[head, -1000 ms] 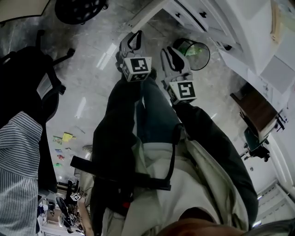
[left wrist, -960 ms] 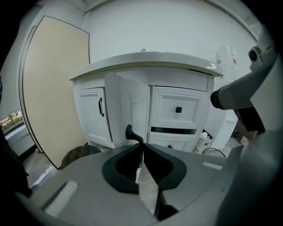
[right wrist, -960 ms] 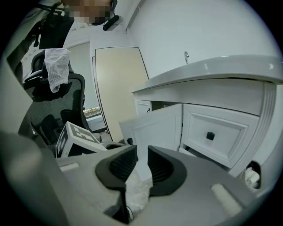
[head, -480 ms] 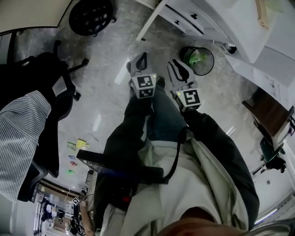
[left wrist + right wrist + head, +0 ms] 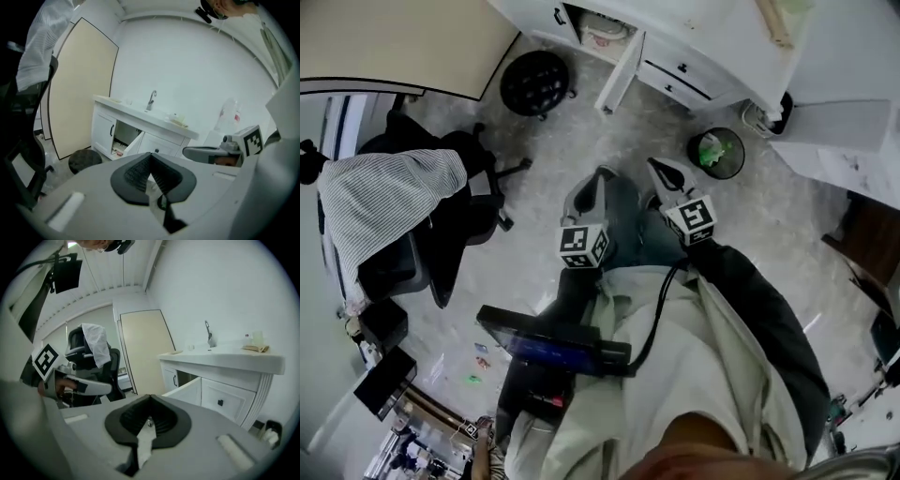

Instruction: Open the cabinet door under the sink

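Cabinet door (image 5: 620, 71) stands ajar under the sink, well ahead of left gripper (image 5: 600, 174) and right gripper (image 5: 658, 166) — both clenched, empty.

The cabinet (image 5: 239, 399) and its open door (image 5: 187, 391) are white with small black handles (image 5: 220, 402), the floor (image 5: 816, 206) is grey with a pale marbled pattern, and the panel (image 5: 394, 42) is beige. The stool (image 5: 536, 82) and chair (image 5: 459, 225) are black, the shirt (image 5: 384, 192) over the chair has fine grey-and-white stripes, and the black bin (image 5: 718, 153) holds something green. The left gripper (image 5: 150, 157) and right gripper (image 5: 150, 398) are light grey with black ribbed pads (image 5: 136, 176), and each carries a cube (image 5: 583, 246) of black-and-white square markers.
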The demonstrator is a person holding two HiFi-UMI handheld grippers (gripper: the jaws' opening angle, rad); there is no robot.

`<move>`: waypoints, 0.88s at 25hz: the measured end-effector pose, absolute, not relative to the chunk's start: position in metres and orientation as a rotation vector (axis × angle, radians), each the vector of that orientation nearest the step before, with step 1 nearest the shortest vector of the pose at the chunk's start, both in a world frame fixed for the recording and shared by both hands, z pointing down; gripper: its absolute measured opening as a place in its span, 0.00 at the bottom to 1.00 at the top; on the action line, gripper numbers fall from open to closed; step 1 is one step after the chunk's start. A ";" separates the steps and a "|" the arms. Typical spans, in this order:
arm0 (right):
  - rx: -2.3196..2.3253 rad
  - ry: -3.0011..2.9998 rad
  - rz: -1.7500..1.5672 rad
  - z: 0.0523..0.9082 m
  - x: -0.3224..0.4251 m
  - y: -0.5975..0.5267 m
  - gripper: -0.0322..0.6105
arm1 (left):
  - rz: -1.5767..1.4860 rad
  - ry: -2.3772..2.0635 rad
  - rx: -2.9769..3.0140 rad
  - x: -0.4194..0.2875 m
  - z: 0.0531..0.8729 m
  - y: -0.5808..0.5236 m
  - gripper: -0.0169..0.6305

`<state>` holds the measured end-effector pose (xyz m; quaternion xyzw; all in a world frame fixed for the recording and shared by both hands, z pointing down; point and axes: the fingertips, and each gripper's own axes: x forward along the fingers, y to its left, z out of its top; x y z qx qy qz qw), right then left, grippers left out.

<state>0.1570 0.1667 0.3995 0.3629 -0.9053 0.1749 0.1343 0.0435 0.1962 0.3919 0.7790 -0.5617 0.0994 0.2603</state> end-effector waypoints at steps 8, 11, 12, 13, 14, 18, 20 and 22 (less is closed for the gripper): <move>1.027 -2.774 0.696 0.354 0.188 0.221 0.05 | 0.150 -1.572 2.152 0.065 0.319 0.262 0.04; 0.994 -2.768 0.731 0.356 0.189 0.240 0.05 | 0.165 -1.584 2.142 0.068 0.316 0.279 0.04; 0.975 -2.772 0.735 0.354 0.187 0.244 0.05 | 0.175 -1.576 2.153 0.067 0.314 0.282 0.04; 0.958 -2.779 0.732 0.350 0.185 0.247 0.05 | 0.184 -1.565 2.170 0.066 0.311 0.284 0.04; 0.949 -2.786 0.721 0.345 0.183 0.249 0.05 | 0.190 -1.554 2.188 0.065 0.309 0.284 0.04; 1.005 -2.766 0.682 0.332 0.181 0.251 0.05 | 0.199 -1.524 2.221 0.056 0.302 0.282 0.04; 1.051 -2.737 0.696 0.331 0.176 0.254 0.05 | 0.208 -1.498 2.229 0.049 0.301 0.281 0.04; 1.074 -2.710 0.703 0.334 0.168 0.260 0.05 | 0.223 -1.453 2.246 0.046 0.303 0.284 0.04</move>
